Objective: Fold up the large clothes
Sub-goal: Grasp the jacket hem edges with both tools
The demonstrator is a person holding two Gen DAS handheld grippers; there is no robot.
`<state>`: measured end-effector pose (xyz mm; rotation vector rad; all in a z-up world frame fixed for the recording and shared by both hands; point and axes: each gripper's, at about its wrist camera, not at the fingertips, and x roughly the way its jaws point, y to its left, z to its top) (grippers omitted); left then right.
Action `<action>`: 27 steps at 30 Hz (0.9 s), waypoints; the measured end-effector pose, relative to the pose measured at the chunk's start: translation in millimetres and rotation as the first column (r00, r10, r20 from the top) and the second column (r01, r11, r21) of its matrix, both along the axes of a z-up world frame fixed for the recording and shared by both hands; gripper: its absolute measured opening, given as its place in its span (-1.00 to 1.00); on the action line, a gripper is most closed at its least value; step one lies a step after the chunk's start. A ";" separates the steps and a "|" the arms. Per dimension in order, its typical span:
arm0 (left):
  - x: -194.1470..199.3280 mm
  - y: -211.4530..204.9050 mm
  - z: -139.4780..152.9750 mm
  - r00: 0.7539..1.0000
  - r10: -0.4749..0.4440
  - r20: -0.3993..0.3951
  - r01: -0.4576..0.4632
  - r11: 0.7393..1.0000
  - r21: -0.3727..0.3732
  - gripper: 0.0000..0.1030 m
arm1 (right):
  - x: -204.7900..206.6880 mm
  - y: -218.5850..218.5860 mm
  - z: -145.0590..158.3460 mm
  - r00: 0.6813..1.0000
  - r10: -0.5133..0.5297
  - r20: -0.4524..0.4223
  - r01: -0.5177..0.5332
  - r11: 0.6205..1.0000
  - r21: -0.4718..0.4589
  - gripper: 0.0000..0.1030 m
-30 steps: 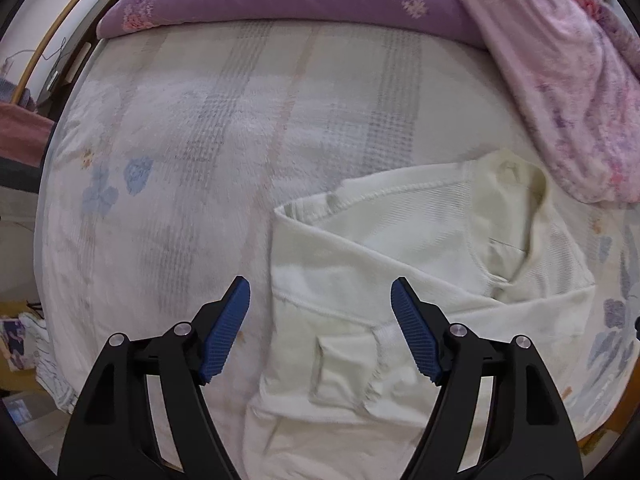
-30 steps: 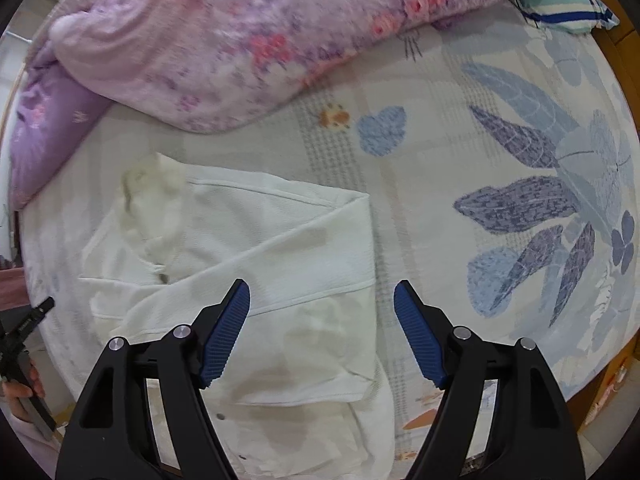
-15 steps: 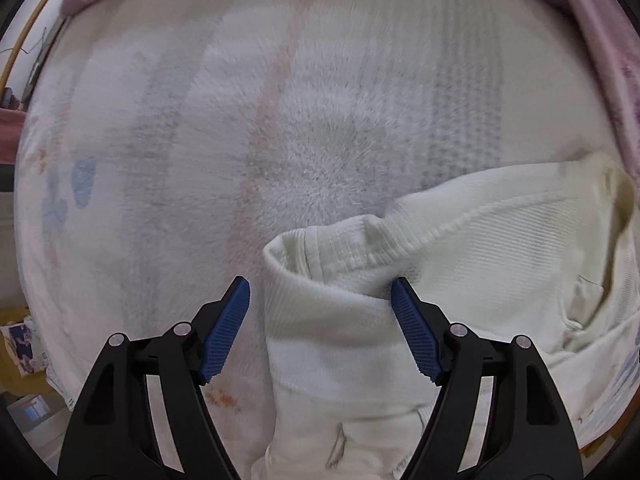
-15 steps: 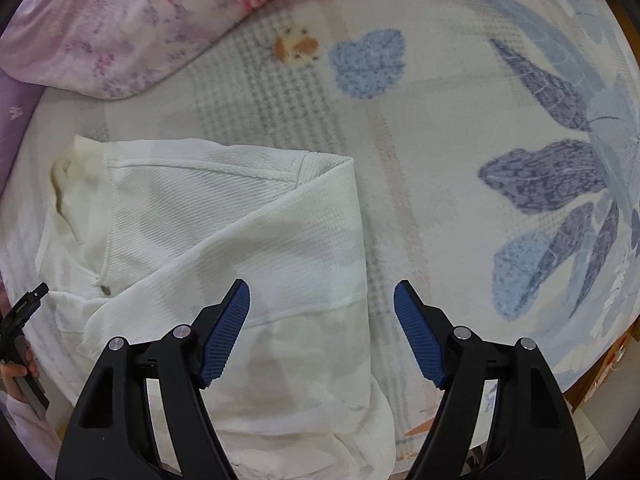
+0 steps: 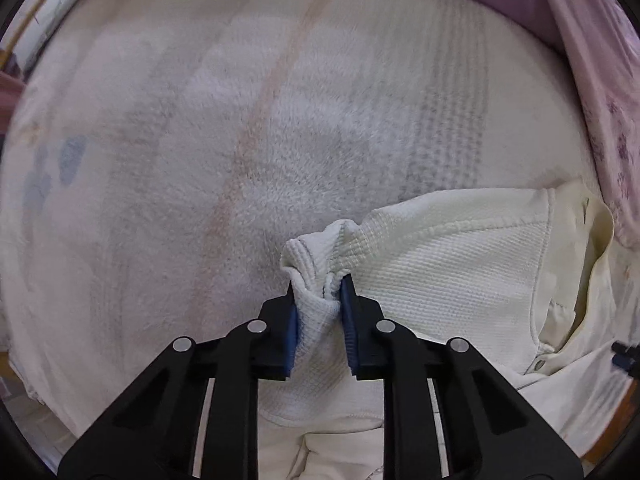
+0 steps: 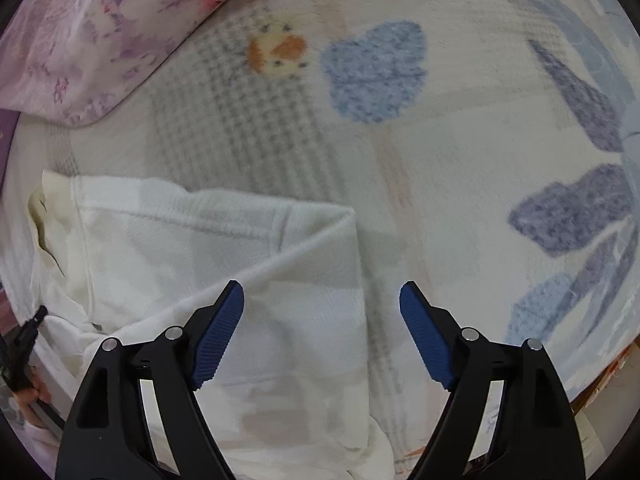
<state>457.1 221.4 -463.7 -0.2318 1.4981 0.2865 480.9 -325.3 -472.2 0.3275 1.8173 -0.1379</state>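
A cream waffle-knit shirt (image 5: pixel 452 264) lies partly folded on the bed, its collar at the right of the left wrist view. My left gripper (image 5: pixel 318 286) points straight down and its jaws are closing on the shirt's left shoulder corner, which bunches up between the blue pads. The same shirt (image 6: pixel 224 264) fills the lower left of the right wrist view, its right shoulder corner at the centre. My right gripper (image 6: pixel 322 294) hangs just above that edge, jaws opening wide, with cloth beneath them but nothing pressed.
The bed is covered by a pale fleece blanket (image 5: pixel 248 128) with blue flower prints (image 6: pixel 376 72). A pink and purple floral quilt (image 6: pixel 92 32) is heaped along the far side. The other gripper's tip and a hand (image 6: pixel 24 344) show at the left edge.
Both grippers have sunk toward the shirt. The left jaws have gone from wide apart to pinching the shoulder corner, gathering the cloth. The right jaws have widened slightly.
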 end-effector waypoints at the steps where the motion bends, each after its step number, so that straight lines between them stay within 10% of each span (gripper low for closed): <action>1: -1.5 -0.4 1.9 1.000 0.000 0.008 0.000 1.000 0.000 -0.64 | 4.4 -1.4 -5.8 1.000 -0.017 -0.006 0.017 0.999 0.027 0.56; 9: -4.7 12.7 -2.8 1.000 0.008 -0.008 -0.008 1.000 -0.014 -0.62 | 28.1 6.9 -47.3 0.997 -0.051 -0.058 0.048 0.997 -0.052 0.65; 14: 0.9 5.9 0.3 0.999 0.032 -0.009 -0.033 0.999 -0.008 -0.62 | 19.2 18.7 -19.4 0.996 -0.040 0.078 0.043 0.998 -0.038 -0.70; 27: -25.4 -20.1 54.2 0.997 -0.027 0.067 0.023 0.997 0.068 -0.65 | -8.3 42.6 48.2 0.974 -0.037 0.226 0.055 0.996 -0.076 -0.79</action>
